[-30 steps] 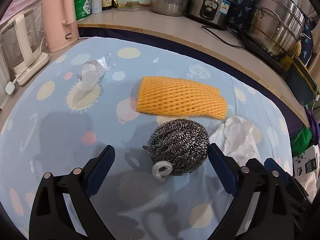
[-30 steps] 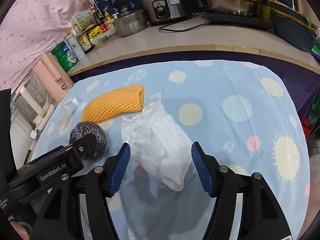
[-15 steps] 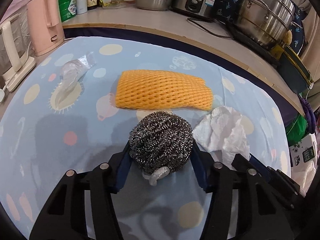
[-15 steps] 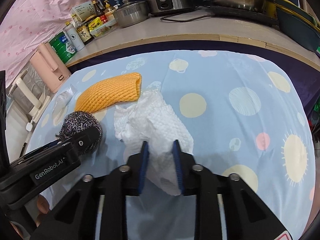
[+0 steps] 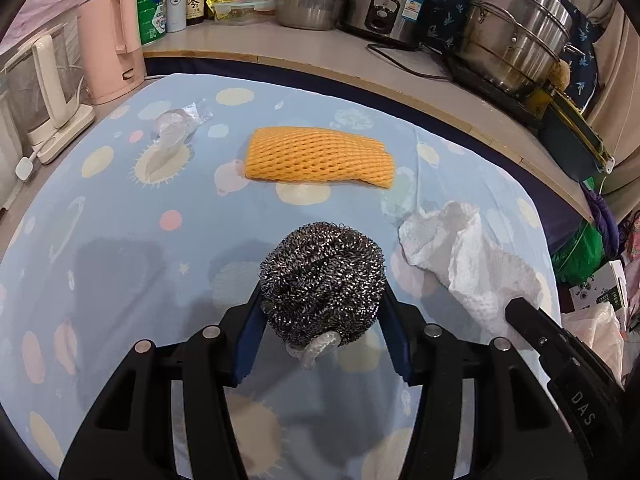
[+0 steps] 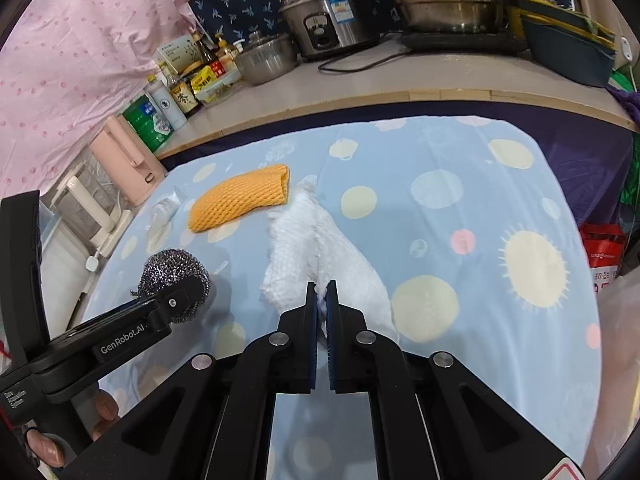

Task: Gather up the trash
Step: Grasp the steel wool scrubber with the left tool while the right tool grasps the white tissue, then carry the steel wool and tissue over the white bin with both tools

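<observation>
Now you have both pickups made at once: your left gripper [image 5: 322,304] is clamped on the scourer [image 5: 323,280], its jaws pressing the steel ball from either side, and your right gripper [image 6: 321,294] is clenched on the near edge of the tissue [image 6: 320,248], jaws almost meeting with a pinch of paper between them. Over the last second the right jaws have been closing on that paper, and the left ones have been closing on the ball.

Both pieces sit over the blue spotted cloth [image 6: 460,168] on the worktop; whether the scourer is clear of it is hard to tell. Judging by this, the grasping step is finished and the carry comes next. That calls for lifting both clear and taking them to a bin, which neither view clearly shows. Mind the tissue: most of it trails ahead of the jaws and could drag or tear.

Left on the cloth are the orange net [image 5: 320,158] and a clear wrapper [image 5: 172,136].

Your left view shows the scourer's loop and the grip on it; your right view shows only its top behind the left tool, but gives the tissue pinch plainly.
</observation>
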Demonstrator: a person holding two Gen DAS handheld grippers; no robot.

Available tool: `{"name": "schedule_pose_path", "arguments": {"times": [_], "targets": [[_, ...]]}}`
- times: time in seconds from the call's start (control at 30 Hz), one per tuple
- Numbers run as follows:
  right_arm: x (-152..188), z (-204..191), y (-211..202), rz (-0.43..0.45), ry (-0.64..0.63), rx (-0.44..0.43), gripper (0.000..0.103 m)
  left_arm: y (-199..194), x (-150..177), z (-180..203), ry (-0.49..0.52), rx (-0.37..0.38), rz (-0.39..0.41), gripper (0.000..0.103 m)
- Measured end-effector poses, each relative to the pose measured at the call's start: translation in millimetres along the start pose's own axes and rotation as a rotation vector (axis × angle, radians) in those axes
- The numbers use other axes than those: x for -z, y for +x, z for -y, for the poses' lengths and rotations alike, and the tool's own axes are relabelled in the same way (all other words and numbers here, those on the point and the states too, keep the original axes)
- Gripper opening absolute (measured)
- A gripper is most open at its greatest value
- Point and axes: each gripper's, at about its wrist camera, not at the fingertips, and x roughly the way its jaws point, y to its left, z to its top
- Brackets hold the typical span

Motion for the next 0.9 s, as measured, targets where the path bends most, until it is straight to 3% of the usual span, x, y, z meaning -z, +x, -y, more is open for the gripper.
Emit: {"name": "schedule_pose_path", "arguments": {"times": [0.47, 0.9], "targets": [[19.2, 54.0, -112.8, 0.159, 0.111, 0.011, 0.004, -64.5, 44.3, 66.5, 0.097, 0.064, 0.023, 0.051], [40.8, 117.0, -195.7, 0.284, 0.201, 0.066, 0.004, -89.1, 86.0, 137.1, 0.213, 0.108, 0.002, 0.051]]}}
